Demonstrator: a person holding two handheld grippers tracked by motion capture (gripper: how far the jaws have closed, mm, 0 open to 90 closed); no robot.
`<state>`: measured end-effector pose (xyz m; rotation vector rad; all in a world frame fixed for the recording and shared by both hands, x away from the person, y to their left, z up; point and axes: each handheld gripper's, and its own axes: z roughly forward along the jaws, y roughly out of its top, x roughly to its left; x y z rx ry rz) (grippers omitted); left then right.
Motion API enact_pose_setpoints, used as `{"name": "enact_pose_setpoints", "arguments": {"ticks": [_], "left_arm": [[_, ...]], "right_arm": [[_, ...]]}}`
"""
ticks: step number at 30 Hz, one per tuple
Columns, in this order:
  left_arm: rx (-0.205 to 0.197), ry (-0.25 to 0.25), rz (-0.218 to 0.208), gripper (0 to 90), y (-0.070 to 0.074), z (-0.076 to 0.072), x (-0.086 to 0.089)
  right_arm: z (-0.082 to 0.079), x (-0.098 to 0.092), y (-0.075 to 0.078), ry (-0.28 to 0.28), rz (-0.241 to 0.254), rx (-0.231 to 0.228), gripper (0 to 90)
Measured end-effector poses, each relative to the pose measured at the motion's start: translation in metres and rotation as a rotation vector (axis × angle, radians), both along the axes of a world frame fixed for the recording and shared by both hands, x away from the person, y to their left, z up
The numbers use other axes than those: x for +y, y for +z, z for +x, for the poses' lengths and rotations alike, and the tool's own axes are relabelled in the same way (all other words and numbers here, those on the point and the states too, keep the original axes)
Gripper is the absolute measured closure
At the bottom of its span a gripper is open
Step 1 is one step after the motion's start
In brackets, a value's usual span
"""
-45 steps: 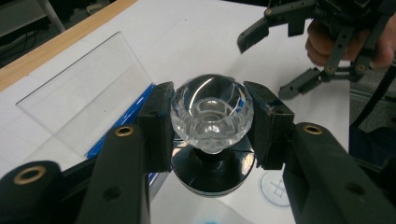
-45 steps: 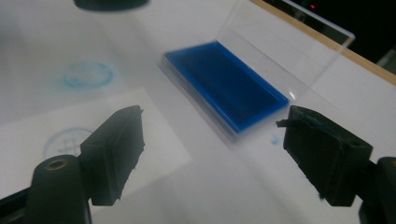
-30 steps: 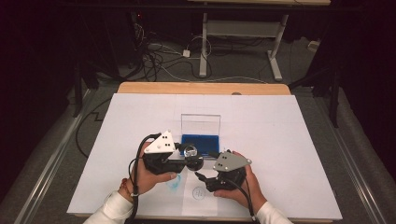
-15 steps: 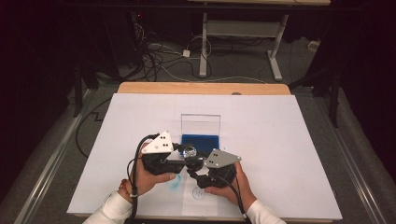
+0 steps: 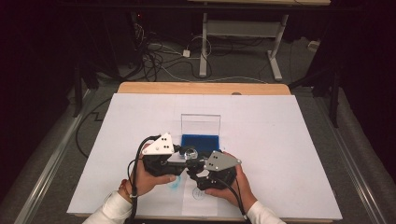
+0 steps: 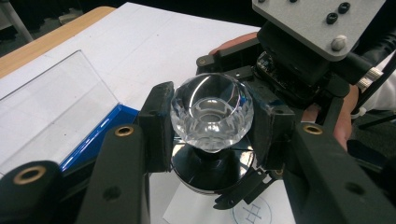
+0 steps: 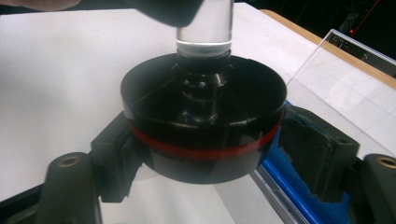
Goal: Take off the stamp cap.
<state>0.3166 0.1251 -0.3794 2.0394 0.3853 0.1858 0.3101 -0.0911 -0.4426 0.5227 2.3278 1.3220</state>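
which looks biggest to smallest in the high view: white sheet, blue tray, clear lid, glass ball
1. white sheet
2. clear lid and blue tray: much alike, so unranked
3. glass ball

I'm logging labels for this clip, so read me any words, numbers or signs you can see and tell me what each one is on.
No readable words or numbers.
A blue hand-drawn circle with a grid-like mark inside stands on the white paper; it is cut off at the picture's edge, so its meaning cannot be told.
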Motion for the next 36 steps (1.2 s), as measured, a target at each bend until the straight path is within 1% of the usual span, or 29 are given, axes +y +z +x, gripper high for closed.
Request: {"name": "enact_pose_setpoints", "arguments": {"ticks": [3,6,9,11,12,13,14,18,21,25,27,28,29,30,33,36], "left_arm": [[0.004,-0.001,-0.009,54.7,-0.0002,0.0007,0.0014],[-0.002,0.002,-0.003,54.8,-0.0007,0.0003,0.0011],[0.000,-0.006,-0.009,54.7,-0.0018,-0.0002,0.0011],[0.001,-0.021,-0.023,54.8,-0.0020,-0.0004,0.0014],[-0.004,-0.018,-0.020,54.8,-0.0017,-0.0009,0.0011],[-0.007,-0.019,-0.020,54.8,-0.0013,-0.0013,0.0011],[-0.010,-0.018,-0.020,54.7,-0.0010,-0.0014,0.0013],[-0.001,-0.014,-0.023,54.7,-0.0015,0.0001,0.0032],[0.002,-0.014,-0.016,54.7,-0.0016,-0.0002,0.0028],[0.012,-0.022,-0.014,54.7,-0.0034,0.0004,0.0033],[0.014,-0.019,-0.014,54.7,-0.0042,0.0003,0.0041],[0.017,-0.021,-0.016,54.7,-0.0044,0.0005,0.0049],[0.016,-0.018,-0.015,54.8,-0.0045,0.0007,0.0055],[0.016,-0.017,-0.019,54.7,-0.0044,0.0011,0.0064],[0.019,-0.020,-0.015,54.7,-0.0045,0.0015,0.0074],[0.022,-0.016,-0.011,54.7,-0.0051,0.0015,0.0068]], "right_arm": [[-0.0027,0.0005,0.0011,0.011,-0.003,-0.011,27.1],[-0.0043,0.0018,0.0010,0.025,0.003,-0.004,27.3],[-0.0045,0.0012,0.0012,0.036,0.025,0.009,25.4],[-0.0037,0.0006,0.0011,0.028,0.032,0.016,25.5],[-0.0032,-0.0003,0.0011,0.026,0.051,0.024,27.0],[-0.0032,-0.0003,0.0011,0.026,0.051,0.024,27.0],[-0.0035,-0.0006,0.0013,0.024,0.052,0.021,29.5],[-0.0049,-0.0006,0.0021,0.035,0.040,0.011,37.6],[-0.0059,-0.0006,0.0026,0.032,0.029,0.000,37.4],[-0.0057,-0.0005,0.0018,0.022,0.019,-0.014,30.8],[-0.0061,-0.0009,0.0021,0.020,0.024,-0.016,30.7],[-0.0063,-0.0014,0.0027,0.020,0.031,-0.020,31.4],[-0.0069,-0.0017,0.0032,0.020,0.028,-0.027,33.4],[-0.0077,-0.0016,0.0034,0.023,0.026,-0.027,37.5],[-0.0096,-0.0011,0.0035,0.020,0.017,-0.043,37.5],[-0.0097,-0.0009,0.0036,0.018,0.011,-0.044,37.5]]}}
